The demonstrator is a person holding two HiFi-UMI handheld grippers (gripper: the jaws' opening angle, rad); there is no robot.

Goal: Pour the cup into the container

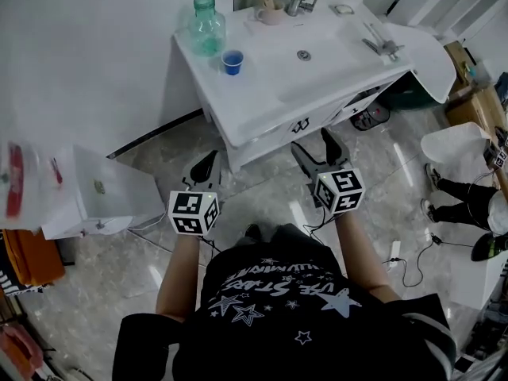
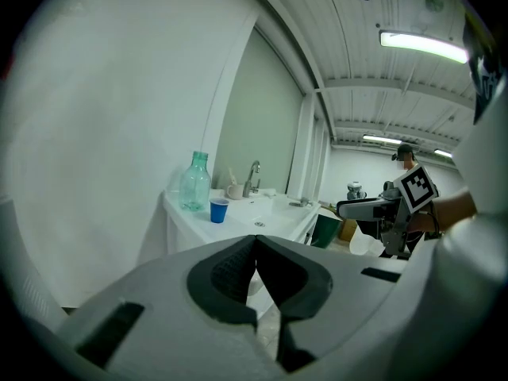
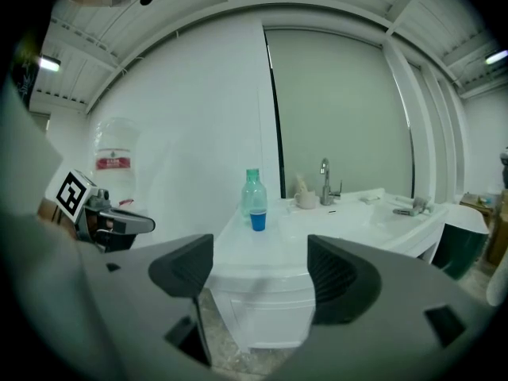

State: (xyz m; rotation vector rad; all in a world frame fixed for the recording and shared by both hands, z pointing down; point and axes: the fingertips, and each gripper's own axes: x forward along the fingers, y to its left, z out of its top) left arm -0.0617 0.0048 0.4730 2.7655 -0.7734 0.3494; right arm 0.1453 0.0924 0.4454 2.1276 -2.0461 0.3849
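Head view: the white washbasin unit fills the 12 o'clock side of the floor, and the person stands well back from it with 2 grippers held out.
Washbasin unit: the task's things sit on its 10 o'clock corner, clear of the bowl, probably so they can be reached from the open floor.
Right gripper: fingers spread wide with nothing between them, aimed toward 11 o'clock. I'd guess it is readied for the cup.
Left gripper: fingers pressed together on nothing, aimed at 12 o'clock, seemingly idle.
Green bottle: upright, probably the container. Whether it is capped I cannot tell.
Blue cup: upright, just beside the bottle at its 5 o'clock, untouched and well apart from both grippers.
Left gripper view: only here do the closed tips show meeting, with the other gripper out at 3 o'clock.
Right gripper view: only here does the open gap show, with the cup in front of the bottle at 12 o'clock.
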